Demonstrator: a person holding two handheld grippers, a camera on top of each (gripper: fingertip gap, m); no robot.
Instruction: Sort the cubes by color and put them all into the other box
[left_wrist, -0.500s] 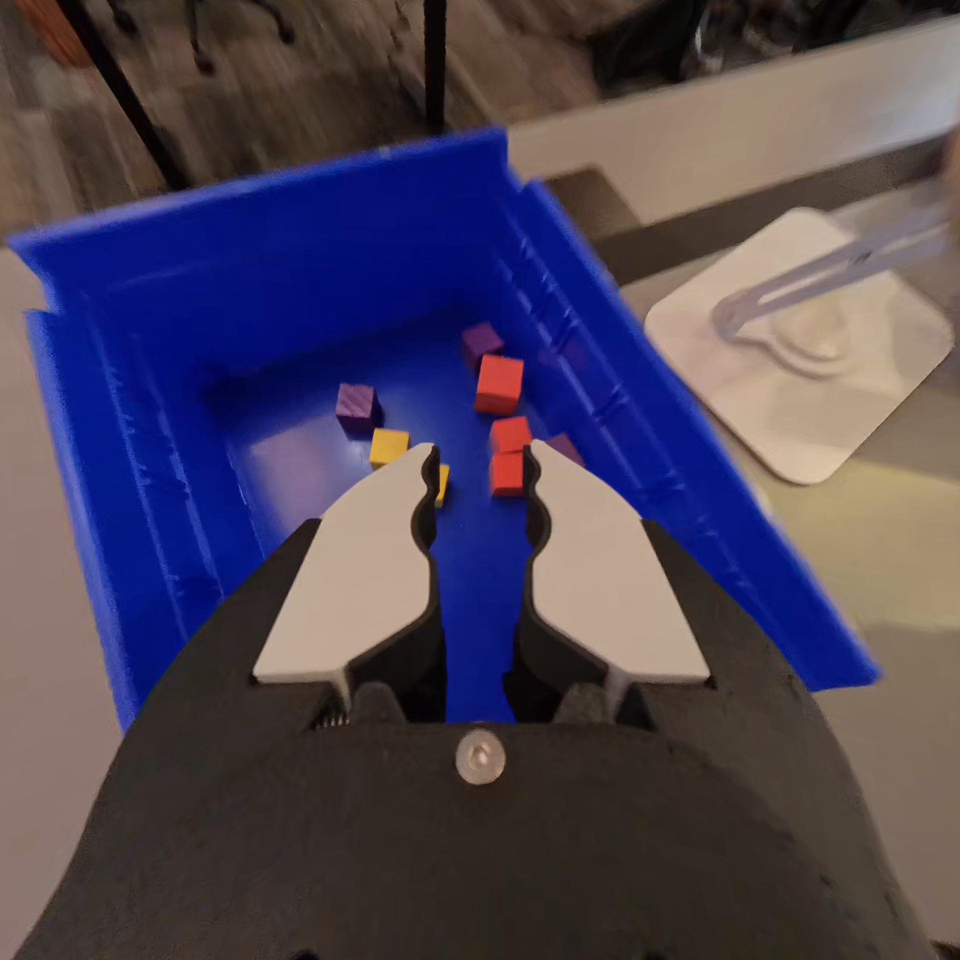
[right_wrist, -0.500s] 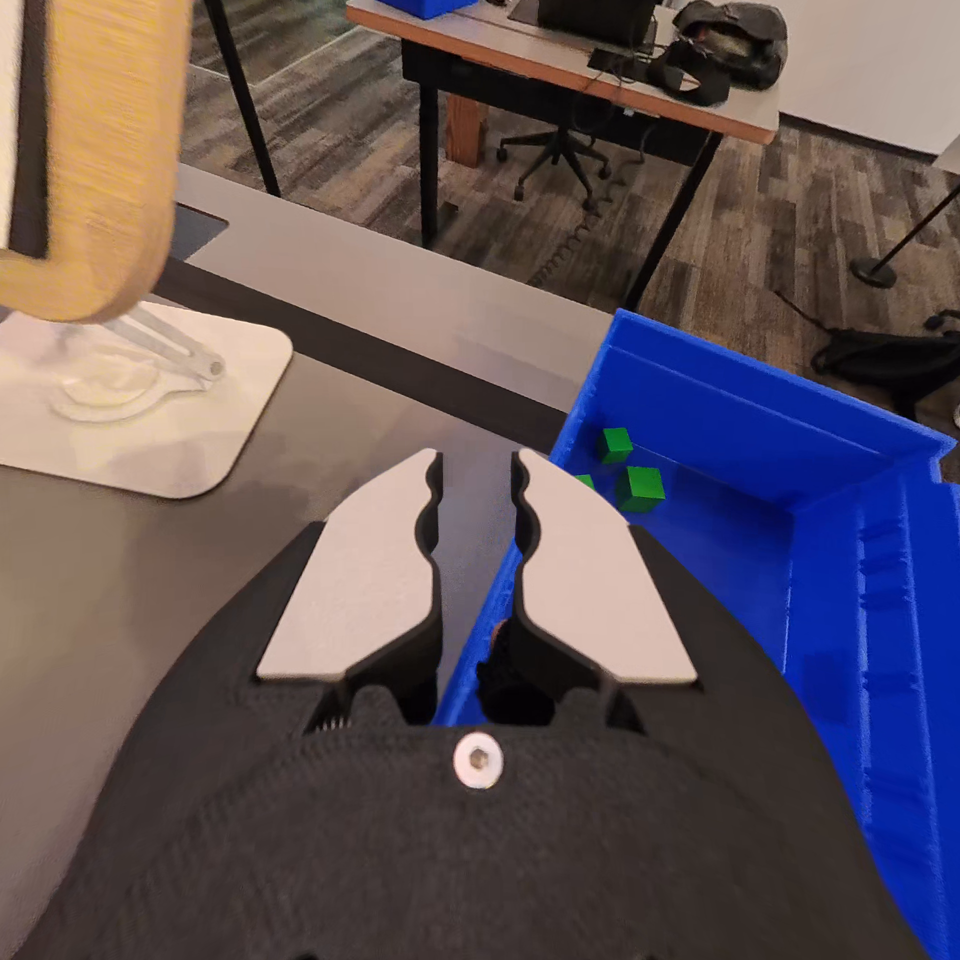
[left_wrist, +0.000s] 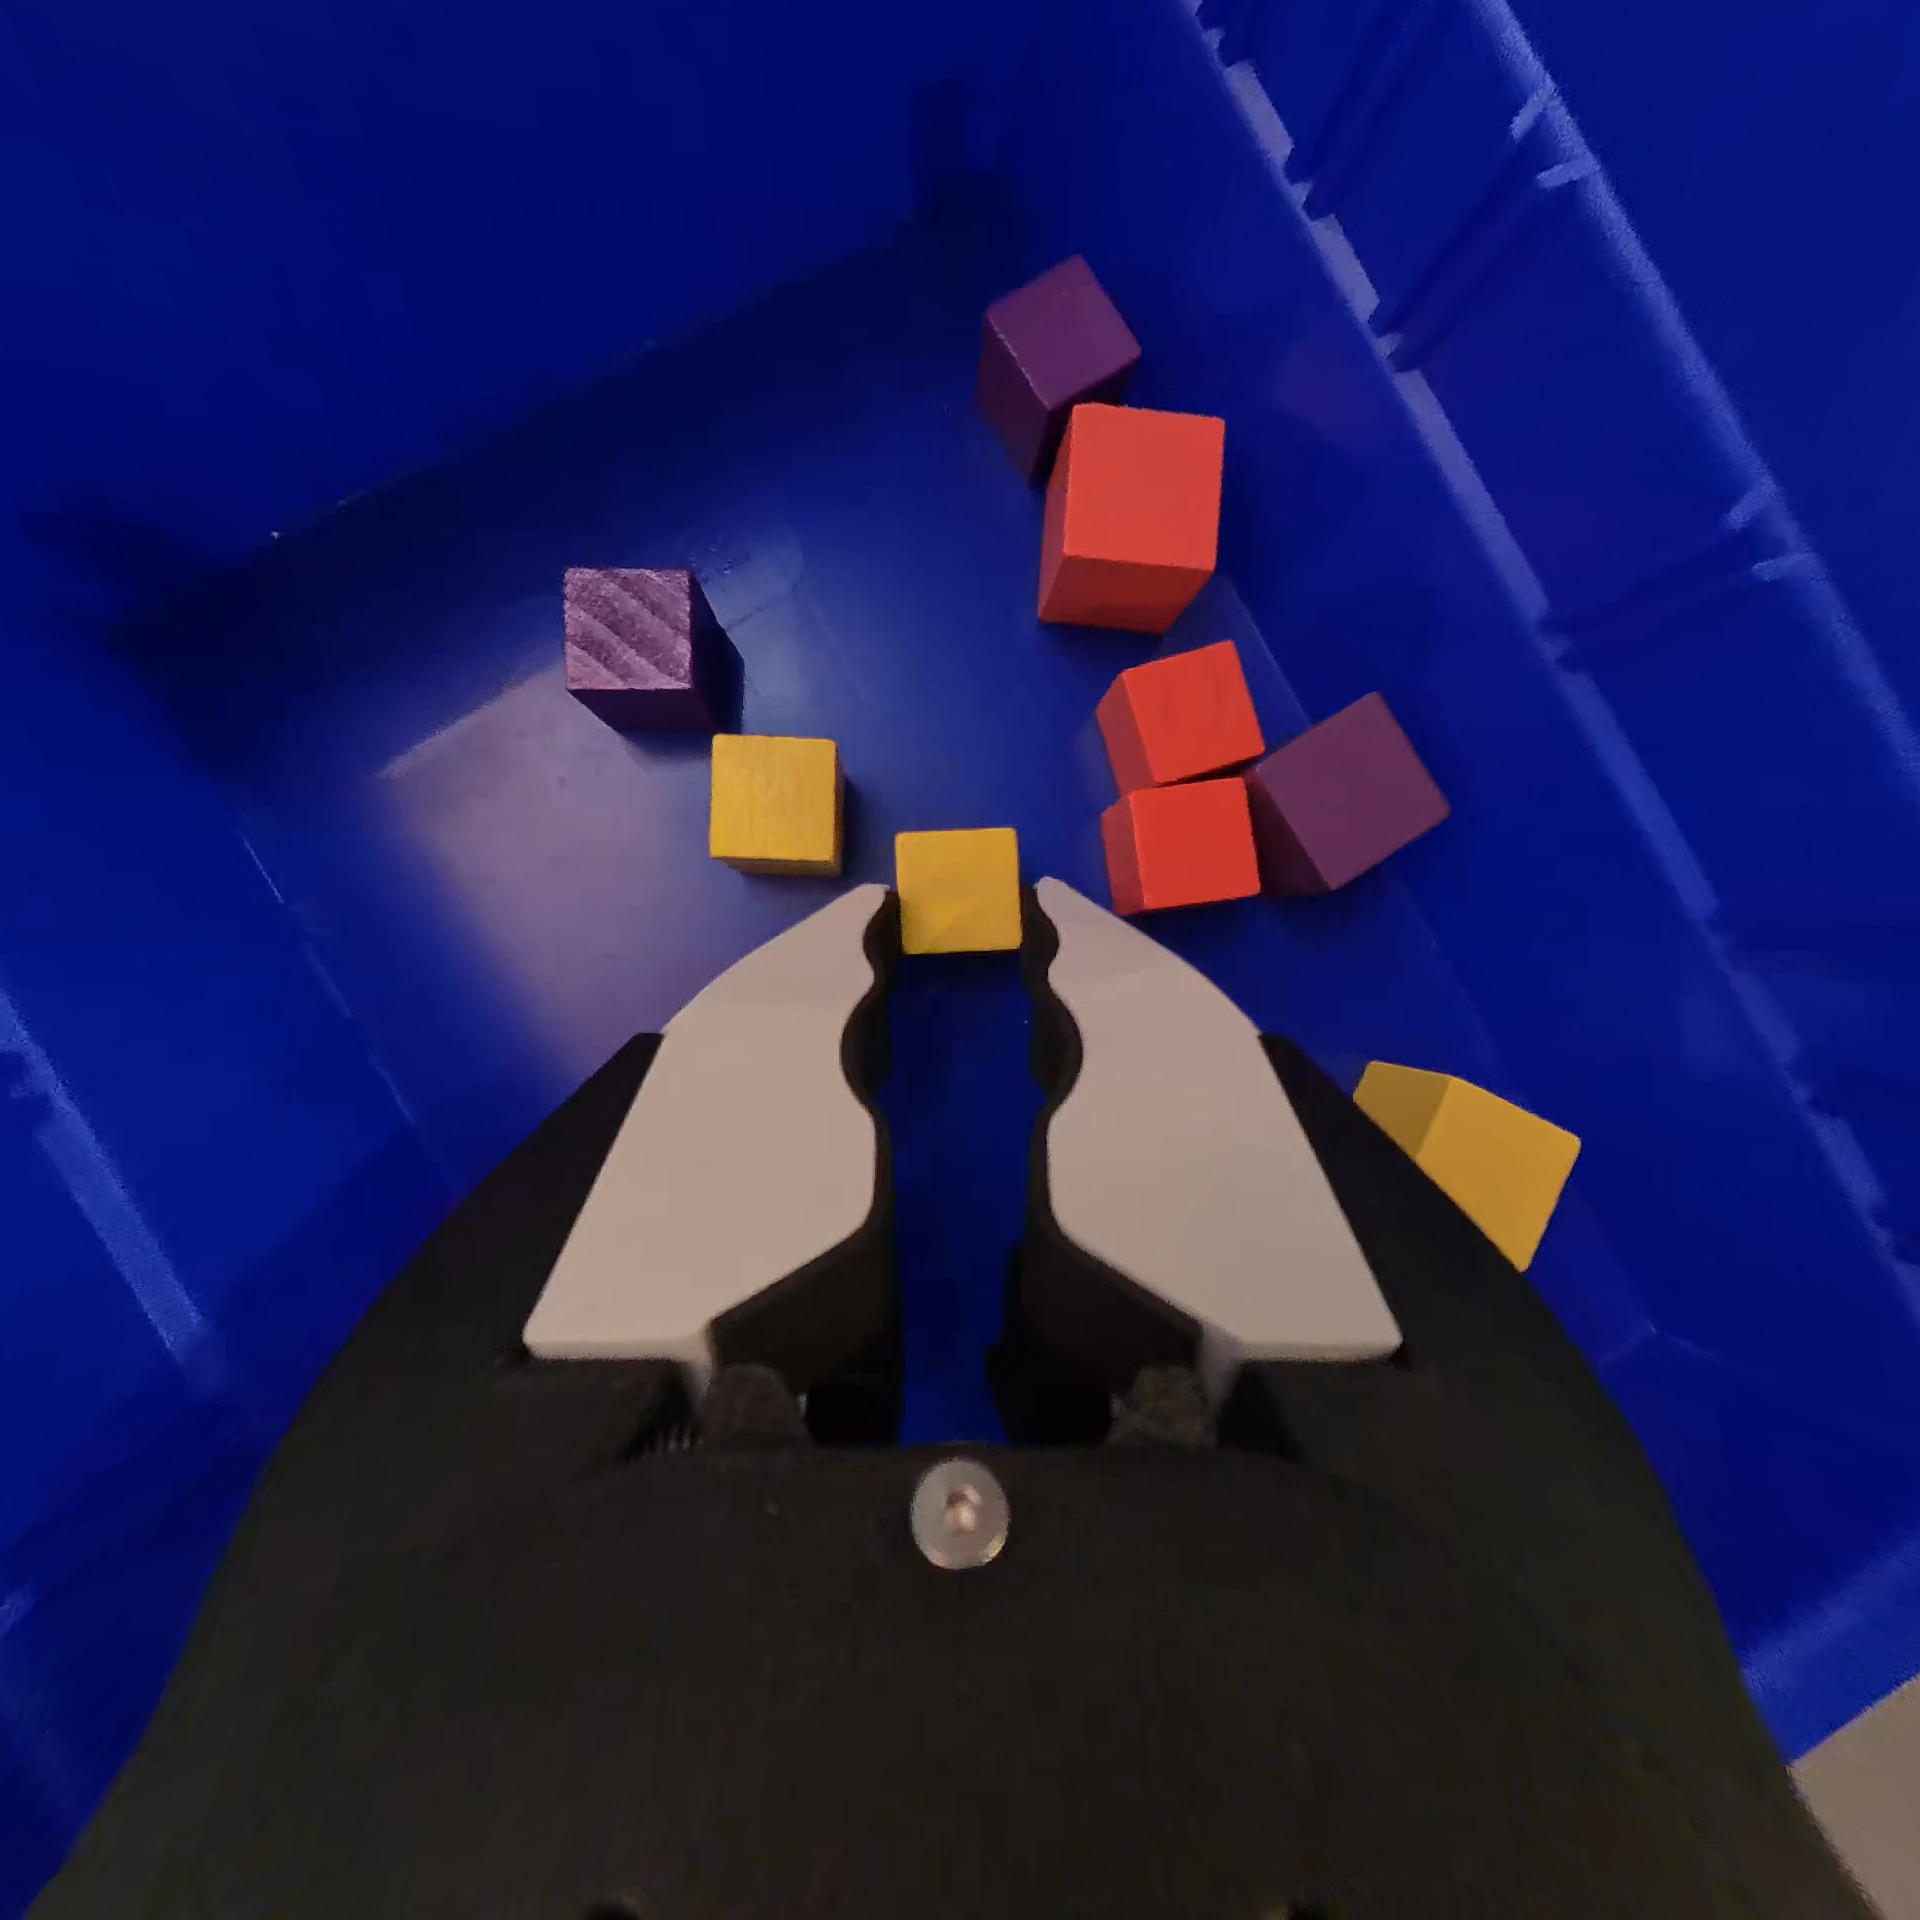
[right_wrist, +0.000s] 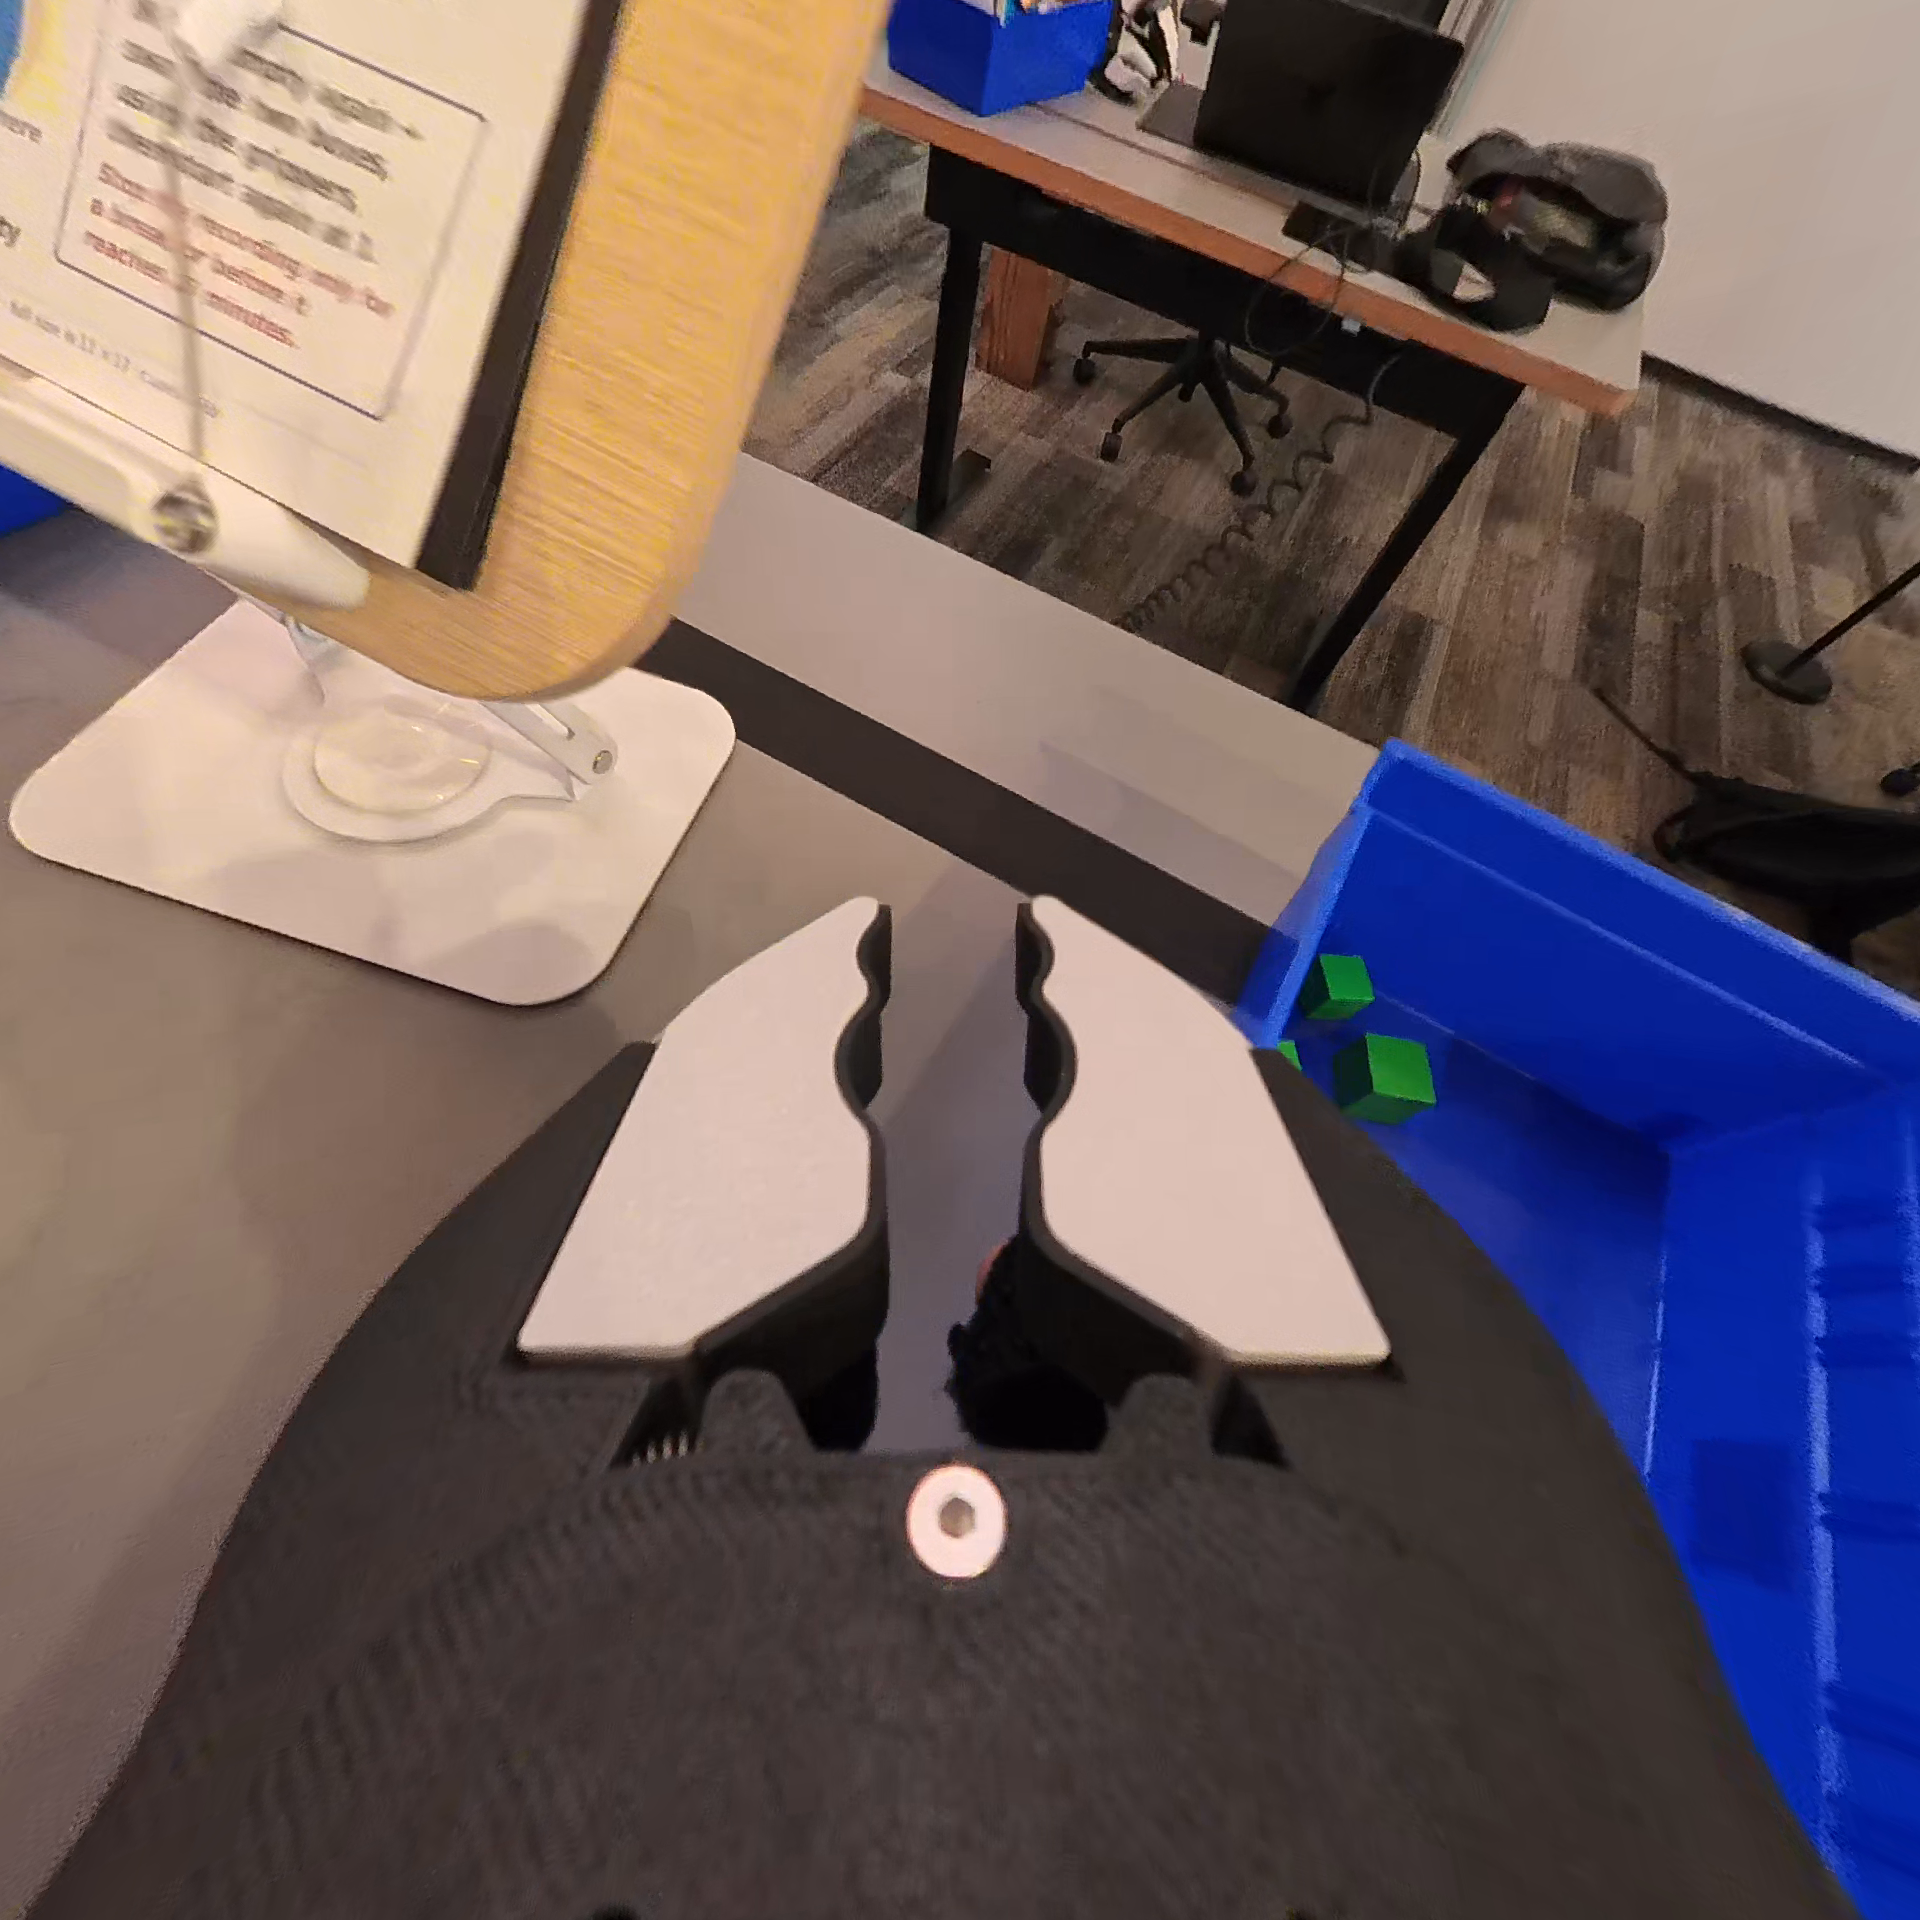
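The left gripper (left_wrist: 958, 896) reaches down into a large blue plastic bin (left_wrist: 312, 312), its two grey fingertips narrowly parted and pinching a small yellow wooden cube (left_wrist: 956, 888) from both sides, the black pads pressed to its left and right faces. That cube sits square to the fingers, one flat face toward the camera; being a cube, it has no long axis. Loose on the bin floor around it lie a large red cube (left_wrist: 1132, 514), two smaller red cubes (left_wrist: 1179, 712) (left_wrist: 1179, 842) touching each other, three purple cubes (left_wrist: 1055, 348) (left_wrist: 1345, 795) (left_wrist: 634, 639), a second yellow cube (left_wrist: 774, 800) just to the left and a third yellow cube (left_wrist: 1470, 1153) tilted against the right wall.

The right gripper (right_wrist: 951, 914) hovers over a dark grey tabletop (right_wrist: 260, 1091), its fingers a little apart and gripping nothing. Beside it stands a second blue plastic bin (right_wrist: 1558, 966) holding small green cubes (right_wrist: 1387, 1075) (right_wrist: 1340, 987). A wood-edged board (right_wrist: 665, 312) on a white stand (right_wrist: 364, 831) carries a printed sheet, its text blurred.
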